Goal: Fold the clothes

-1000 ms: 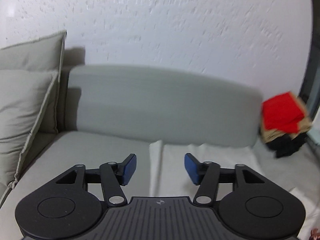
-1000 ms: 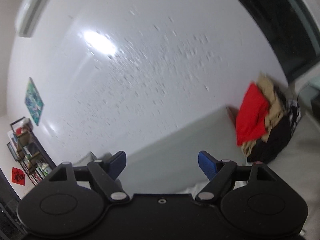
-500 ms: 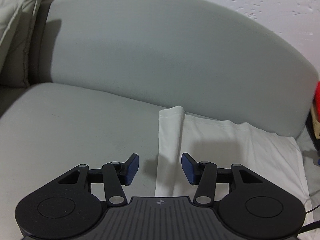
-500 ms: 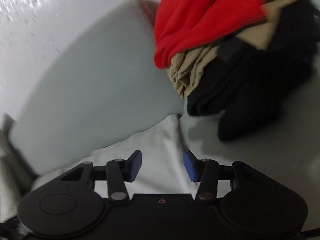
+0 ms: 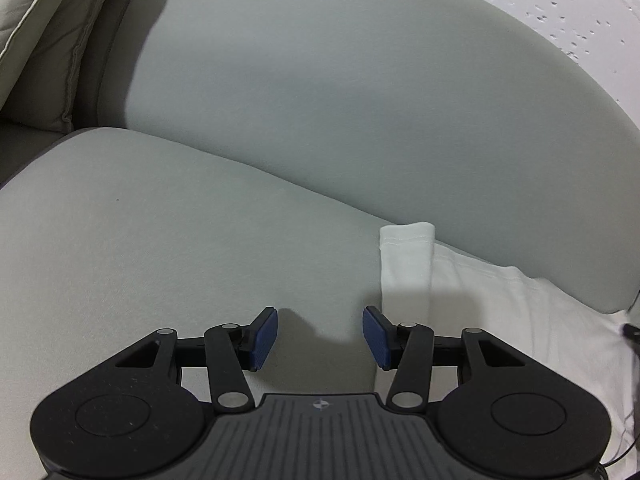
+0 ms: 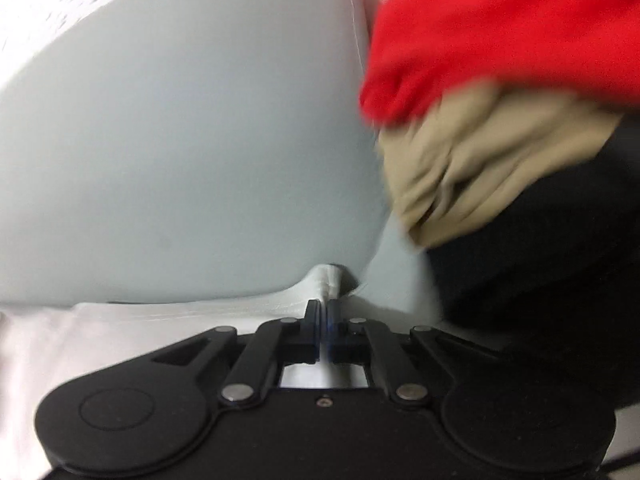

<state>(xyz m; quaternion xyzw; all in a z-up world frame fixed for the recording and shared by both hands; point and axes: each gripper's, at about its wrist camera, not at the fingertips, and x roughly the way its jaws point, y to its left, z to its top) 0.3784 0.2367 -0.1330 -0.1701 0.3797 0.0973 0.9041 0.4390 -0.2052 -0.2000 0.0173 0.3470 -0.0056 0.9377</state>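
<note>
The white garment [image 5: 500, 312] lies flat on the grey sofa seat [image 5: 140, 240], its far edge against the foot of the sofa backrest [image 5: 340, 100]. In the left wrist view, going left to right: beige cushions [image 5: 44, 32] stand in the upper left corner, the bare seat spreads across the left and middle, and the garment covers the lower right, with a narrow folded strip [image 5: 406, 264] forming its left border. The left gripper [image 5: 320, 338] hangs low over the seat with its jaws wide apart and nothing between them; its left blue pad [image 5: 264, 338] is over bare upholstery, and its right blue pad [image 5: 376, 338] sits just at the garment's left edge. A speckled white wall [image 5: 580, 8] shows at the upper right.

In the right wrist view, the backrest [image 6: 180, 140] fills the left and centre, with the garment [image 6: 120, 328] along its base. The right gripper [image 6: 323, 322] has its jaws pressed together on a raised bunch of the garment's cloth at the far right corner. Just to the right is a blurred pile of clothes: a red piece [image 6: 500, 32] on top, a tan piece [image 6: 480, 168] beneath it, and a black piece [image 6: 540, 280] at the bottom.
</note>
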